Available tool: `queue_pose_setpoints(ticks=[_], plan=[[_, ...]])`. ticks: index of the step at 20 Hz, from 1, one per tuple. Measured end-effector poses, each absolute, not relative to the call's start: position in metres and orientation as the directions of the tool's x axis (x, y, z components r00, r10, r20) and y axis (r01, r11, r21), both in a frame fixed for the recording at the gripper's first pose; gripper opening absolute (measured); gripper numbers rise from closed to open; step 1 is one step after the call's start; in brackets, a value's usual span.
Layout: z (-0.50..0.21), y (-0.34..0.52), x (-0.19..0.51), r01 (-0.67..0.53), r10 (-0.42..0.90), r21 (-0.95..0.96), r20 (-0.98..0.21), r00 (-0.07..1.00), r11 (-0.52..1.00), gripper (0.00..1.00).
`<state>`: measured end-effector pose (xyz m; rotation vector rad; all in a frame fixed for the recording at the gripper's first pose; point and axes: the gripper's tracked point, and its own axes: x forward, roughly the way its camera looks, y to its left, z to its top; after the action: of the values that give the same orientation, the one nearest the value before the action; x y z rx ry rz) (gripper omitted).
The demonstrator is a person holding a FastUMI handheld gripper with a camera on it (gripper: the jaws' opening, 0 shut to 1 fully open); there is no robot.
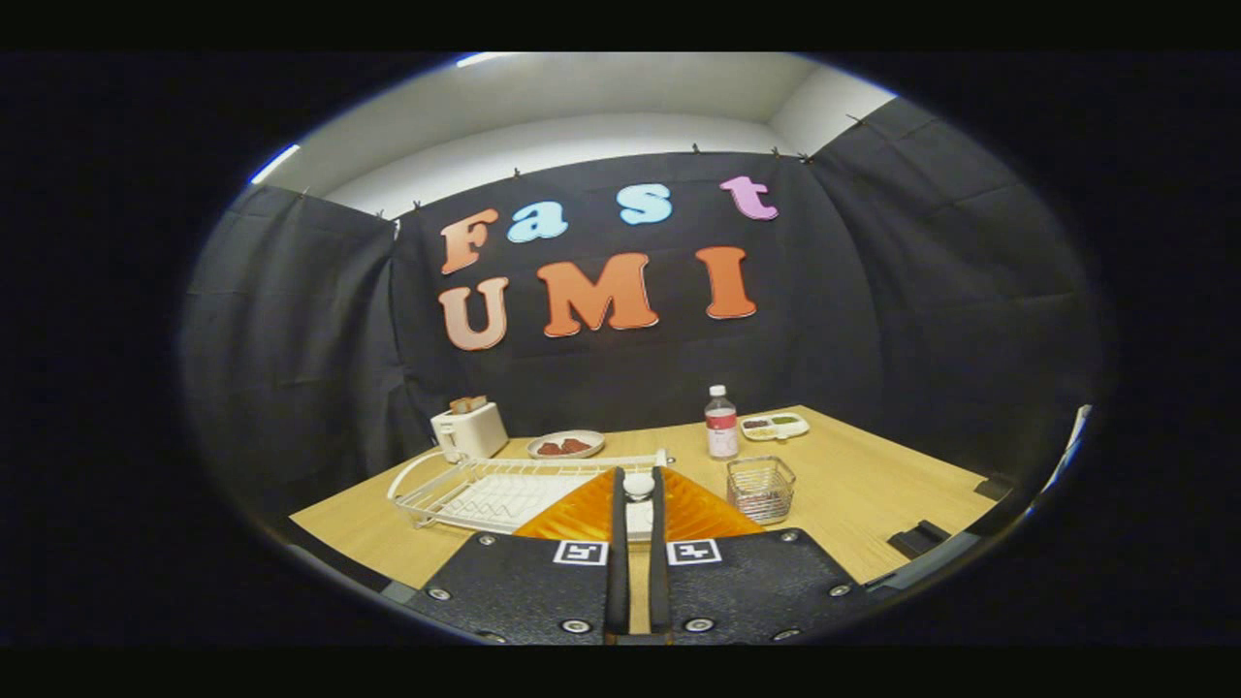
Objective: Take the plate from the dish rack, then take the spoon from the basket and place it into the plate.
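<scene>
Gripper view: the spoon is pinched between the gripper fingers, above the orange plate, left of the basket.

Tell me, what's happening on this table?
A person's hand-held gripper has its jaws nearly closed around a white spoon, with an orange plate right under it. The plate sits on the wooden table just in front of the white dish rack. The little wire basket stands to the side. Farther back are a toaster, a bottle and two dishes of food.
</scene>
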<state>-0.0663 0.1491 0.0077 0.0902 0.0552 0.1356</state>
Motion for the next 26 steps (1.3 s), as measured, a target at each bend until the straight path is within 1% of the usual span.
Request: queue_pose_setpoints(ticks=[3, 6, 11, 17, 22, 25, 26], plan=[[0.002, 0.176, -0.079, -0.206, 0.214, 0.124, -0.058, 0.975, 0.971, 0.08], [-0.01, 0.188, -0.086, -0.233, 0.243, 0.12, -0.08, 0.967, 0.965, 0.08], [-0.029, 0.22, -0.096, -0.316, 0.33, 0.13, -0.109, 0.938, 0.94, 0.08], [-0.064, 0.251, -0.095, -0.388, 0.409, 0.142, -0.174, 0.896, 0.911, 0.08], [-0.089, 0.264, -0.088, -0.417, 0.44, 0.141, -0.224, 0.87, 0.898, 0.08], [-0.095, 0.262, -0.083, -0.416, 0.434, 0.124, -0.235, 0.87, 0.901, 0.08], [-0.095, 0.26, -0.08, -0.409, 0.426, 0.118, -0.236, 0.873, 0.905, 0.1]])
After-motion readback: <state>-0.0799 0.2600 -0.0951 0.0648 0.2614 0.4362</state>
